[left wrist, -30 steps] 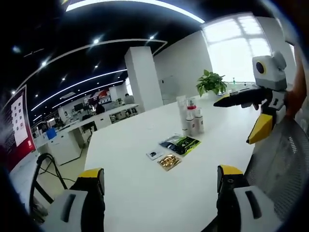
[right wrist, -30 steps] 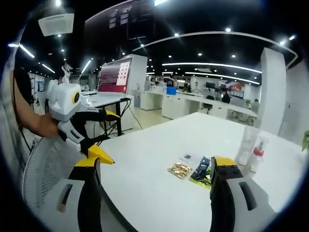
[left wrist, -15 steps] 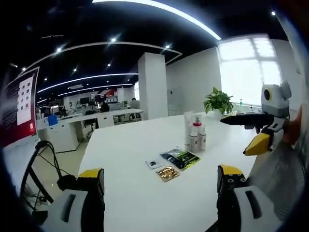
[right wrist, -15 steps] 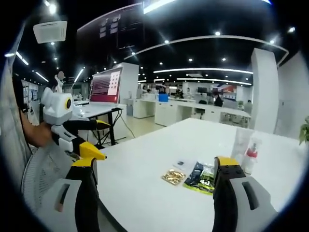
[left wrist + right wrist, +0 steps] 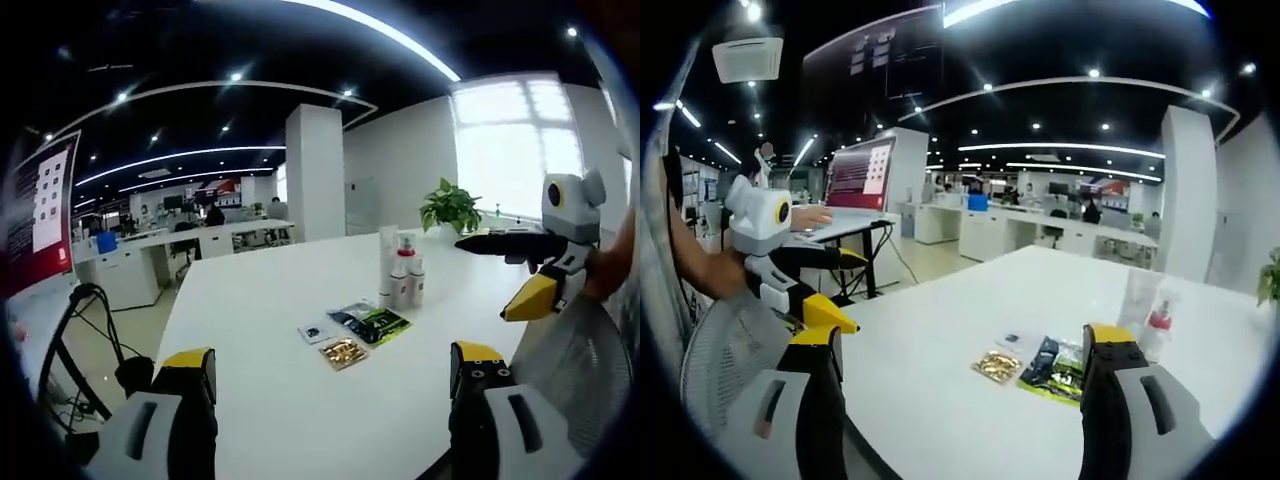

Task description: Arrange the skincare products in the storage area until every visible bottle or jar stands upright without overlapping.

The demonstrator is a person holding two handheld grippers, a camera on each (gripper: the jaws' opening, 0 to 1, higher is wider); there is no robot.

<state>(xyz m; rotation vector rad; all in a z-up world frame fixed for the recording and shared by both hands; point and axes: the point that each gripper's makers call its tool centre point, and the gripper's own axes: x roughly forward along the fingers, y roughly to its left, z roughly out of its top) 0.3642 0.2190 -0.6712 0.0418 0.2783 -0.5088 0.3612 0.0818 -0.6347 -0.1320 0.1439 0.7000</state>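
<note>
The skincare bottles (image 5: 401, 277) stand as a tight cluster on the far part of the white worktop (image 5: 270, 390), all upright, their long axes vertical: a tall pale tube at the left of the group, a red-capped bottle and a shorter white one just beside it. Whether any of them touch or overlap cannot be told at this range. In the right gripper view the same bottles (image 5: 1148, 312) appear beyond the right jaw, near the far right of the worktop (image 5: 940, 400).

Between the cluster and the grippers lie three flat items: a dark green sachet (image 5: 372, 322), a gold packet (image 5: 344, 352) and a small white card (image 5: 315, 331), near one another.

The left gripper (image 5: 330, 385) is open, jaws wide apart, empty, held over the near edge; the bottles lie ahead and slightly right of its axis, well apart from it. The right gripper (image 5: 965, 375) is likewise open and empty; in the left gripper view this right gripper (image 5: 520, 275) hangs at the right, level with the cluster.

Judgement: neither gripper is within reach yet; the right appears the nearer, and a forward approach with jaws level to the upright bottles would be required.
</note>
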